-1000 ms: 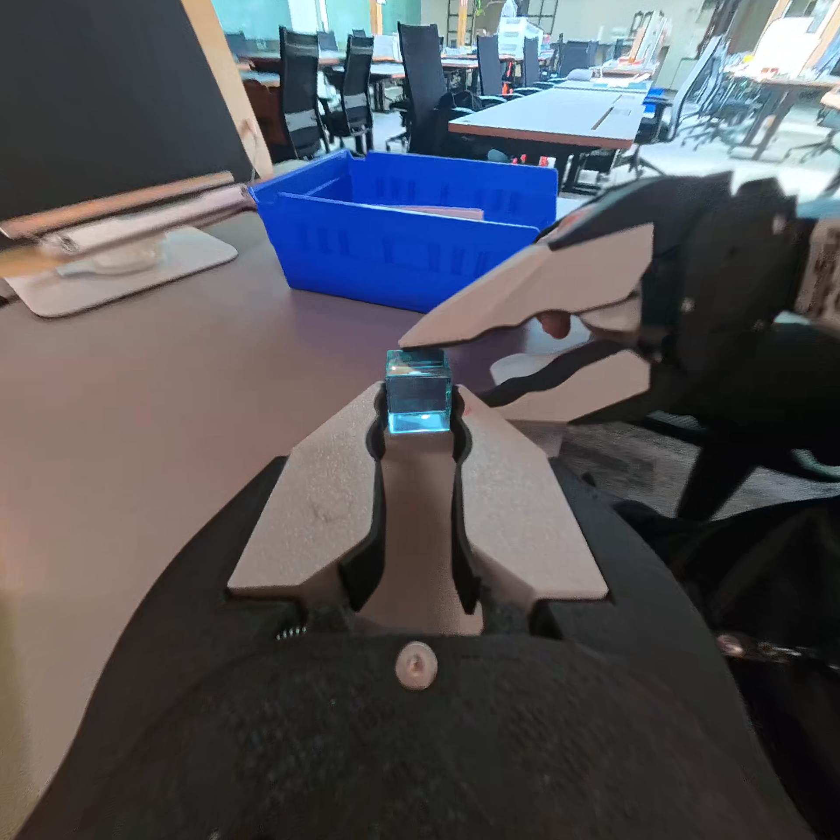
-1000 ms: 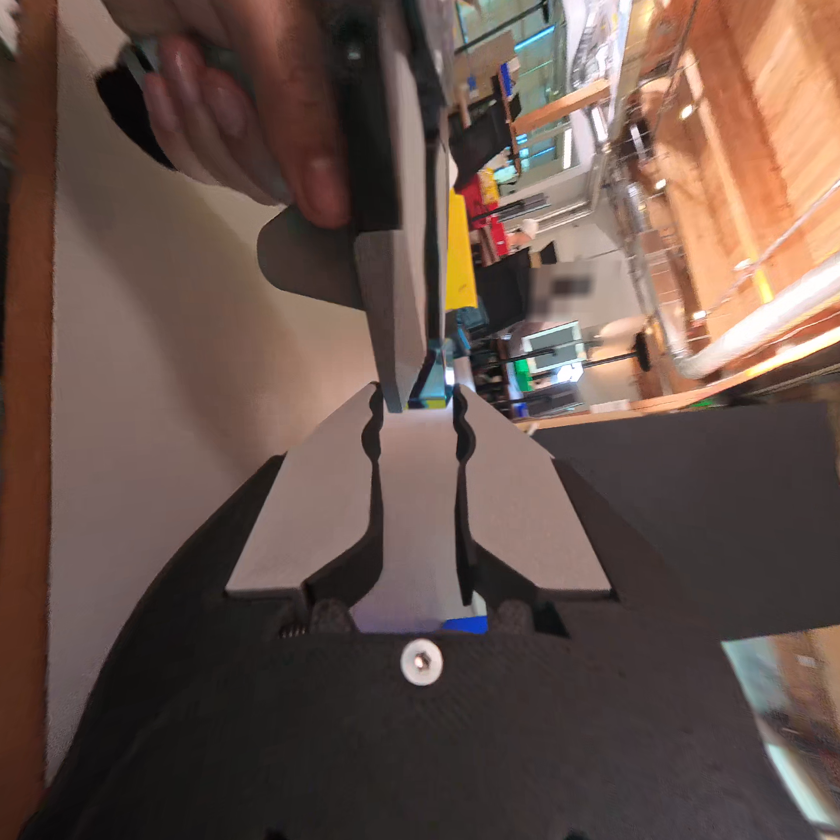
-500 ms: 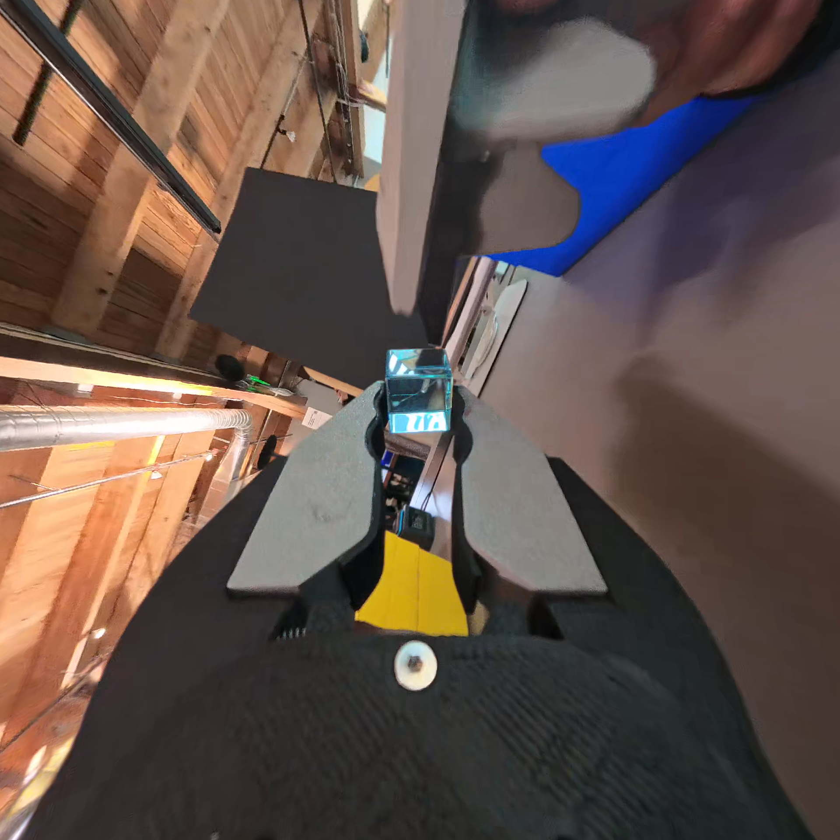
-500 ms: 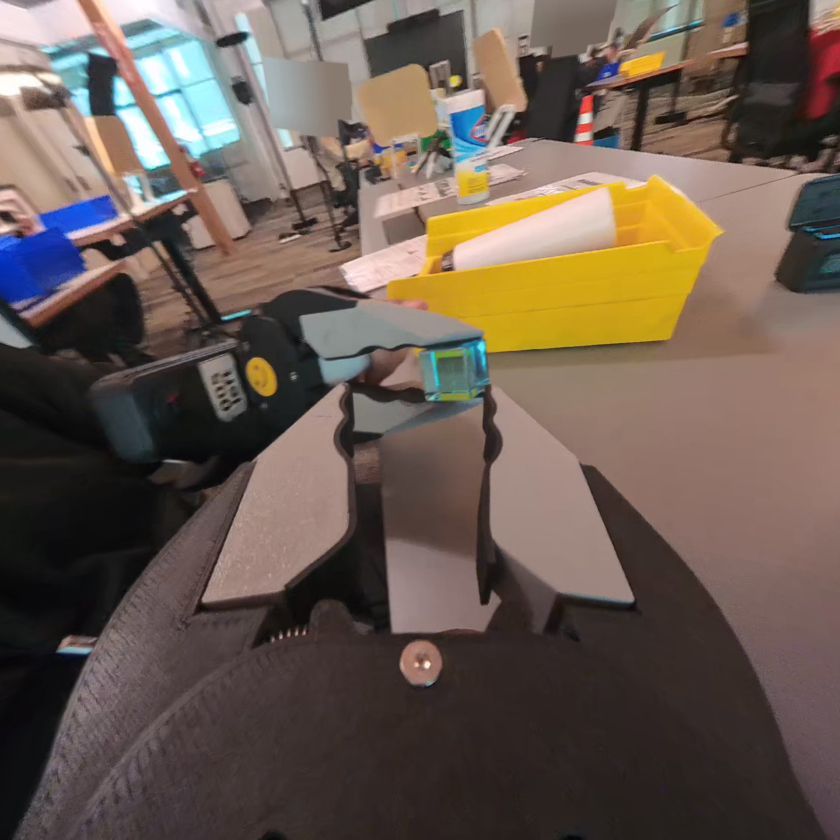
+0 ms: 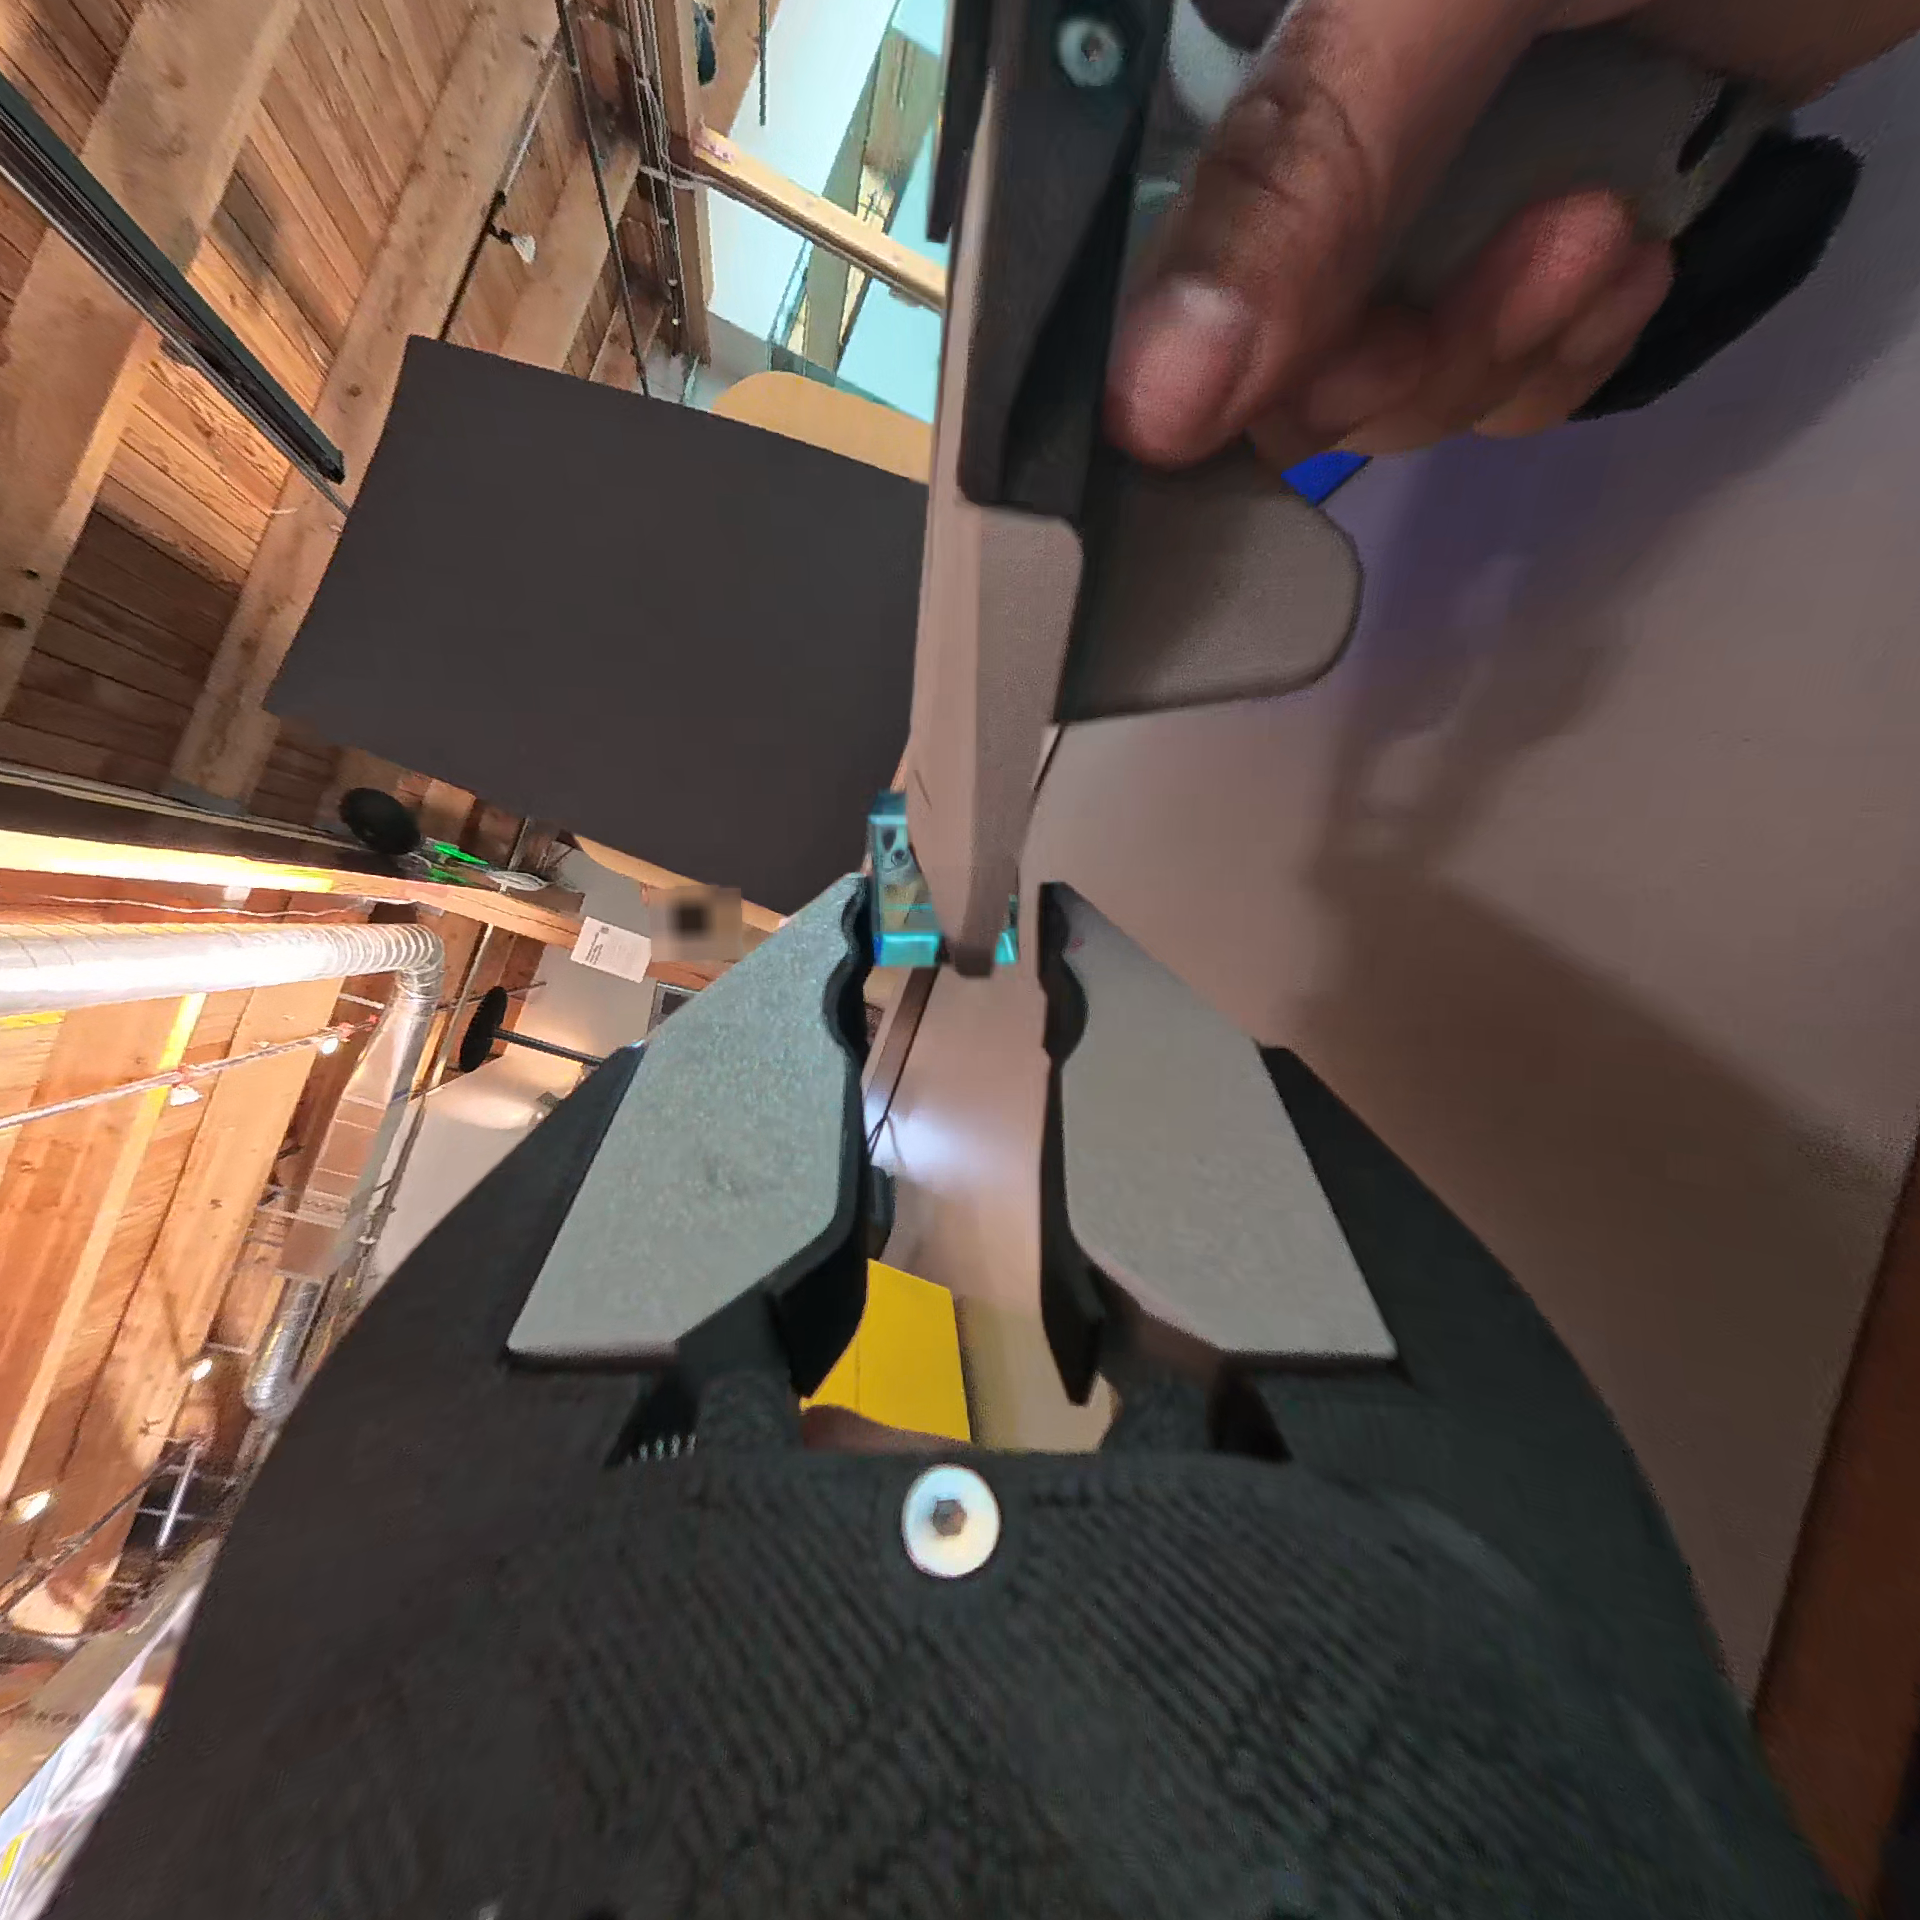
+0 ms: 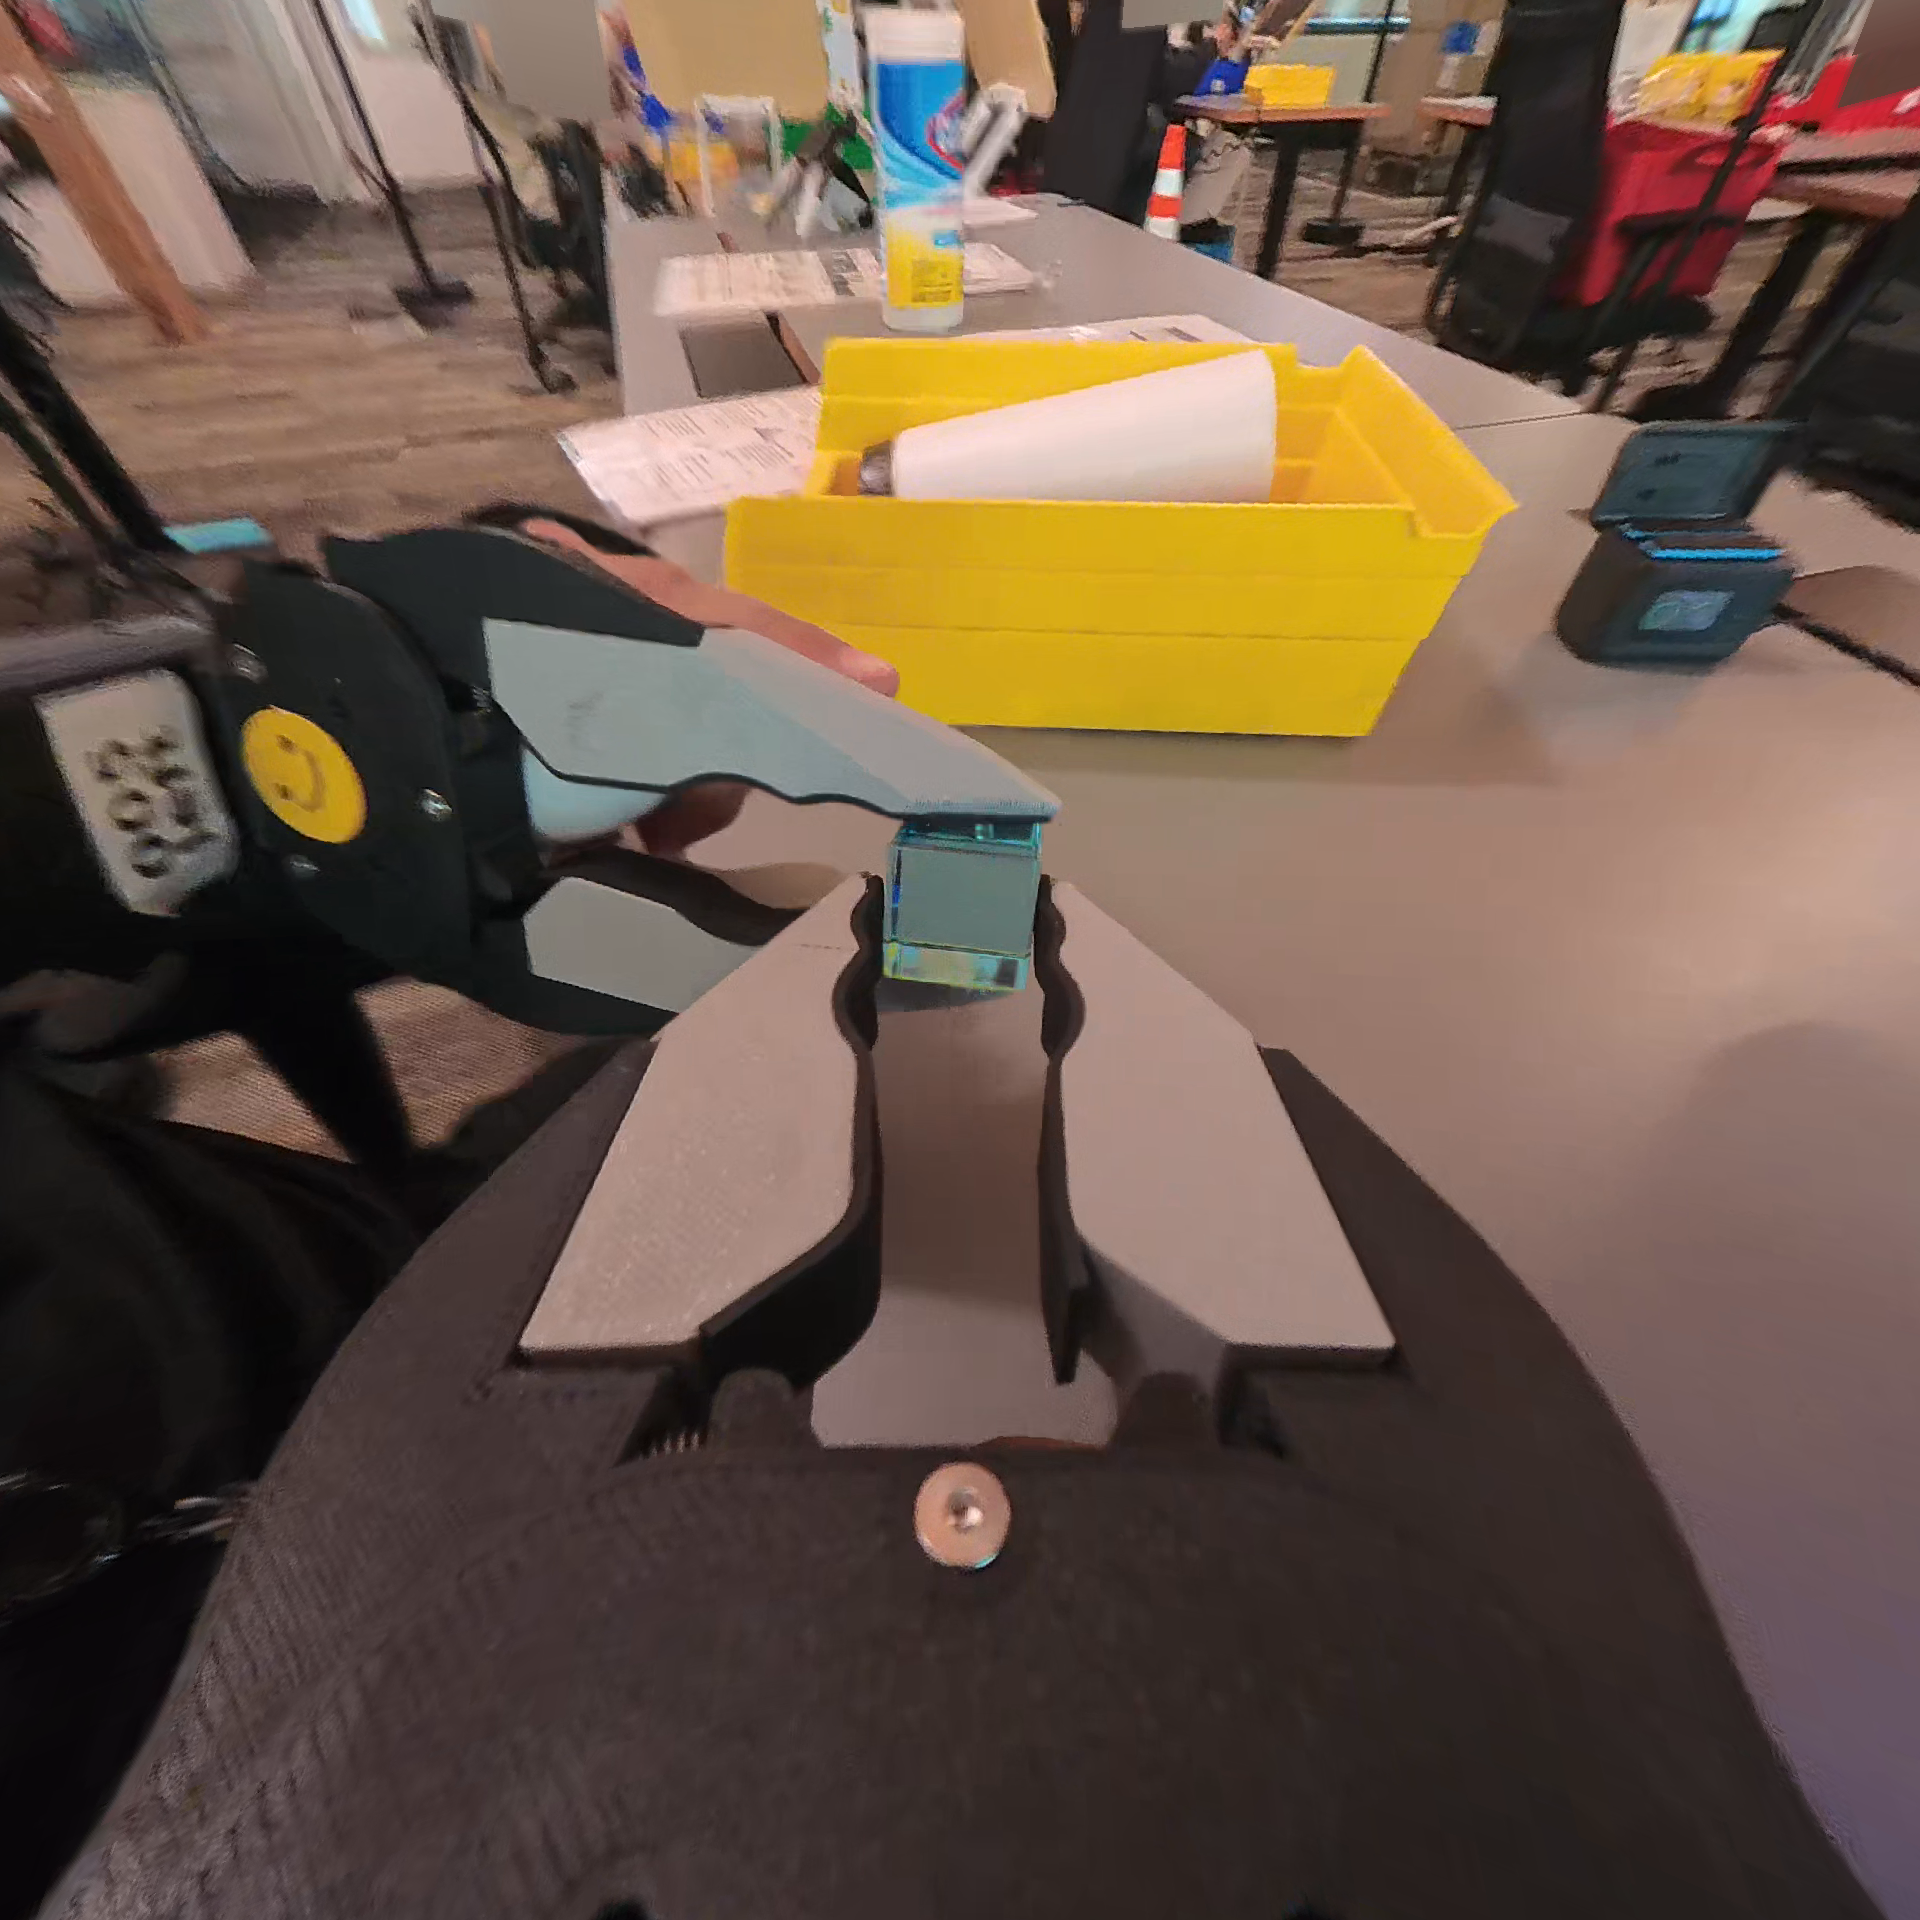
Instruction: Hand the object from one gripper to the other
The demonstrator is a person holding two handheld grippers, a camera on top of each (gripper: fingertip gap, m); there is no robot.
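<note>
A small clear cyan cube (image 6: 961,904) is held in the air over the grey table (image 6: 1455,935). My right gripper (image 6: 961,914) is shut on it, one fingertip against each side. My left gripper (image 5: 951,925) is also shut on the cube (image 5: 899,914), at a right angle to the right one. In the right wrist view its upper finger (image 6: 779,748) lies flat on the cube's top, and its lower fingertip is hidden behind my right finger. In the left wrist view a right finger (image 5: 977,727) comes down in front of the cube and hides most of it.
A yellow bin (image 6: 1091,644) holding a white cone (image 6: 1091,436) stands on the table just beyond the grippers. A dark case (image 6: 1673,592) sits at the right, papers (image 6: 696,457) and a wipes canister (image 6: 920,208) farther back. A hand (image 5: 1351,260) holds the right gripper.
My right gripper moved in around the cube and its fingers closed from wide apart onto the cube's sides. My left gripper kept its hold at the same width.
</note>
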